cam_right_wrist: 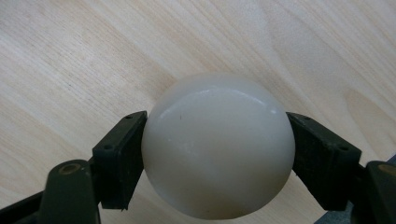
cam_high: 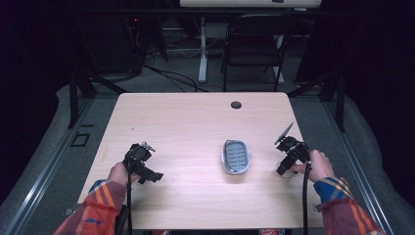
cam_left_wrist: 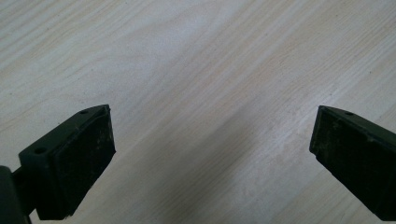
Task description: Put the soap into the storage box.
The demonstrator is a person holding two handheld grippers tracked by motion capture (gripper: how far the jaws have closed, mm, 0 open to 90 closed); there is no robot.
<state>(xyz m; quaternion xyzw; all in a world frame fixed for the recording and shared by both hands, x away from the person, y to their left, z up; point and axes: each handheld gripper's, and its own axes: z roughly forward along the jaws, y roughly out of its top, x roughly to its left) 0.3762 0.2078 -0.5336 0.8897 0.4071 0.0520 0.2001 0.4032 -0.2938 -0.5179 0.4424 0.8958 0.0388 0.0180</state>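
A pale wooden table (cam_high: 195, 122) stands on grey carpet (cam_high: 63, 117). At twelve o'clock, a black folding chair (cam_high: 254, 41) and white desk leg (cam_high: 202, 49) sit in dim light.

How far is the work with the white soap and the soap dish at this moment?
Done: the right gripper has shut on the rounded white soap, its pads pressing on both sides. In hand: it holds the soap low over the table, to the right of the grey soap dish. Left: the dish holds nothing, so probably the soap must go into it. The left gripper is open over bare wood.
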